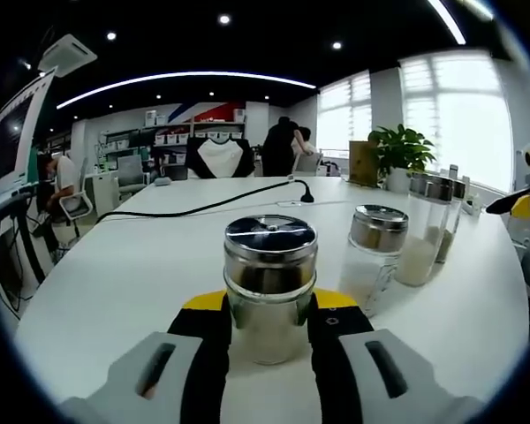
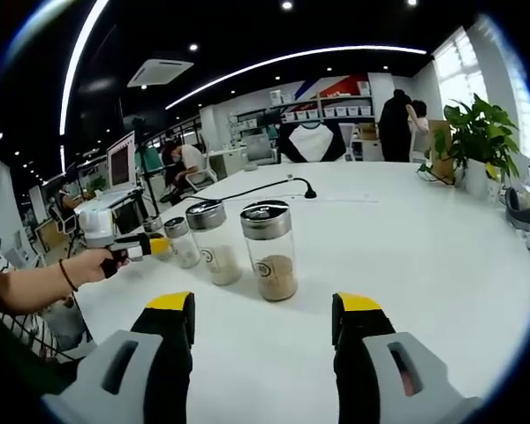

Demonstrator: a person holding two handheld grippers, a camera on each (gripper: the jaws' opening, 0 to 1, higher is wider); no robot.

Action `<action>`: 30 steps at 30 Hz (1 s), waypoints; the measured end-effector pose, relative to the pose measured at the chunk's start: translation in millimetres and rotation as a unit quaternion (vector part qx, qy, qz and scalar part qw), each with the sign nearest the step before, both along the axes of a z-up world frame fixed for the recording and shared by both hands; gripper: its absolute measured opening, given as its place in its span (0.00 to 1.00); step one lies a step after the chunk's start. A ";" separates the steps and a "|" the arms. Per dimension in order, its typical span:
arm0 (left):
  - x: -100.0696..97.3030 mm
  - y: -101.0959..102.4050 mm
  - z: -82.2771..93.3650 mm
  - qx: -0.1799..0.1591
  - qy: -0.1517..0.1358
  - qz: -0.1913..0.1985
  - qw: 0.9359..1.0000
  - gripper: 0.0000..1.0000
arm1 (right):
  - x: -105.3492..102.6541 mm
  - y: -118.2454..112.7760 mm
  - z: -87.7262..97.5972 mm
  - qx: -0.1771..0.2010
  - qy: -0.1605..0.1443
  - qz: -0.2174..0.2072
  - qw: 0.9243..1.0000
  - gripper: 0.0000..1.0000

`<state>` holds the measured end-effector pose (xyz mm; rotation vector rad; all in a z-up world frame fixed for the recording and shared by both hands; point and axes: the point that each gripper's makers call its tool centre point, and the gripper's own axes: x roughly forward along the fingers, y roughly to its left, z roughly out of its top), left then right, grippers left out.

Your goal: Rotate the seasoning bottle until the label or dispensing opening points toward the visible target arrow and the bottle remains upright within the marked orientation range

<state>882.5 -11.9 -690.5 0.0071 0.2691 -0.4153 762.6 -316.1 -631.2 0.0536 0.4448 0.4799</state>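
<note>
White round table (image 1: 115,274), office background. Left gripper (image 1: 269,340) clamped around upright seasoning bottle (image 1: 269,287) at near edge. Right gripper (image 2: 265,340) spread wide, holding nothing, short of bottle row.

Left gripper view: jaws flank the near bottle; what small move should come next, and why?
Probably twist the left gripper a little about the bottle's upright axis. Its jaws look pressed against the glass on both sides, the bottle stands upright on the table, and no target arrow is visible, so turn slowly.
</note>
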 end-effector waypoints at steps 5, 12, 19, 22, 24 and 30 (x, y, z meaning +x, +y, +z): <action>0.3 -2.1 0.1 0.003 0.005 -0.028 1.000 0.35 | -1.4 1.7 -3.6 0.000 0.006 0.003 1.000 0.62; 0.0 -4.4 -0.4 0.008 0.013 -0.073 0.997 0.35 | -2.3 1.5 -6.3 0.002 0.010 0.000 1.000 0.62; -1.9 -4.9 -1.0 0.013 0.022 -0.128 0.991 0.35 | -2.5 0.9 -6.3 0.000 0.011 0.000 1.000 0.62; -2.7 -5.7 -1.3 0.018 0.025 -0.152 0.988 0.35 | -2.0 0.6 -4.4 0.000 0.009 -0.001 1.000 0.62; -3.3 -6.7 -1.6 0.020 0.026 -0.165 0.986 0.35 | -1.9 0.5 -3.8 0.000 0.008 -0.001 1.000 0.62; -3.8 -9.9 -2.3 0.035 0.027 -0.213 0.976 0.35 | -2.4 -0.5 -4.0 0.000 0.008 -0.002 1.000 0.62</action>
